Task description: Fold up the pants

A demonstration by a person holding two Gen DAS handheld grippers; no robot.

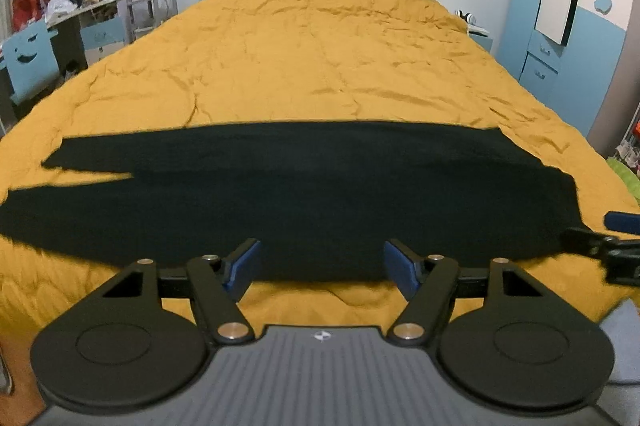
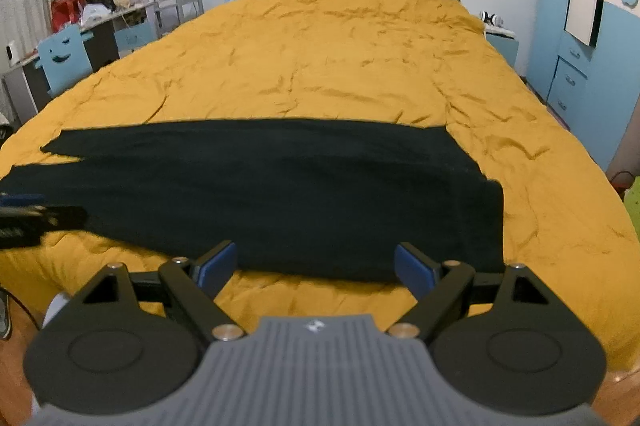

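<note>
Both grippers, left gripper (image 1: 322, 264) and right gripper (image 2: 316, 266), wide open, empty, above black pants (image 1: 304, 197).

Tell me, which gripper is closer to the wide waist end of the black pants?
Right. The right gripper hovers open near the waist end of the pants; the left gripper, also open, sits further along toward the legs.

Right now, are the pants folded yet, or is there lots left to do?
Just getting going. Done: the black pants lie spread flat across the yellow blanket, legs side by side toward the left. In hand: nothing; the left gripper and right gripper are both open at the near edge, with no cloth between their pads. Left: every fold, since no part lies doubled over that I can see.
</note>
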